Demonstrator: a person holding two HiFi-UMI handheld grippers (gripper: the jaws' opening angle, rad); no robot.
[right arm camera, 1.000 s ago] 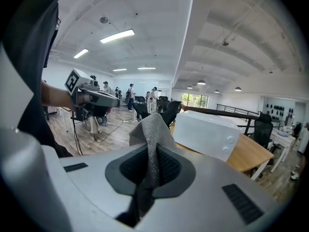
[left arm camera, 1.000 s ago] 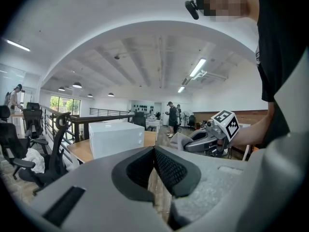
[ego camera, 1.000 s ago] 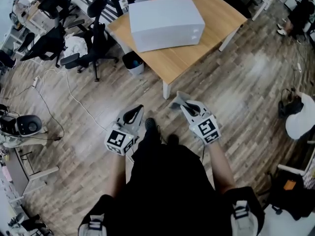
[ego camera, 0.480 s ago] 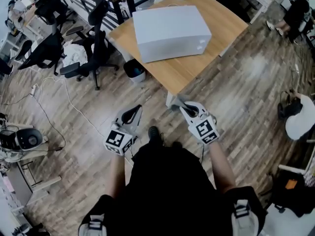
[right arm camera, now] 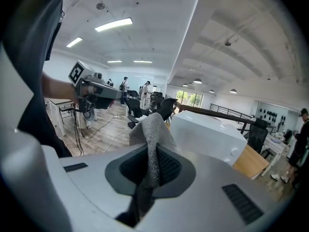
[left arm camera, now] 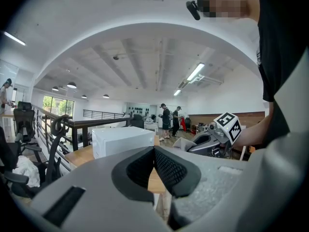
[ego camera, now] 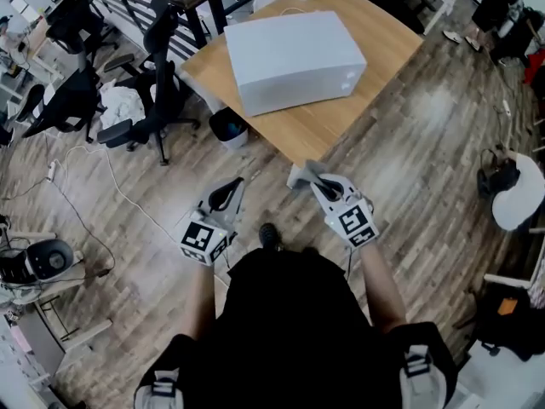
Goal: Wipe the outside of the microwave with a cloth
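Microwave [ego camera: 294, 48] on a table [ego camera: 341, 118], bin [ego camera: 228, 126] at its left. Right gripper [ego camera: 315, 175] grips a cloth [ego camera: 300, 178] just before the table's corner.

Left claw [ego camera: 230, 189]: jaws pressed together, nothing between them, held low before torso, pointing forward. Right claw [ego camera: 321, 180]: jaws clamped on grey cloth [right arm camera: 150, 129], fabric bunching up past tips. Left forearm [ego camera: 202, 292] and right forearm [ego camera: 380, 284] reach forward; claws side by side, apart.
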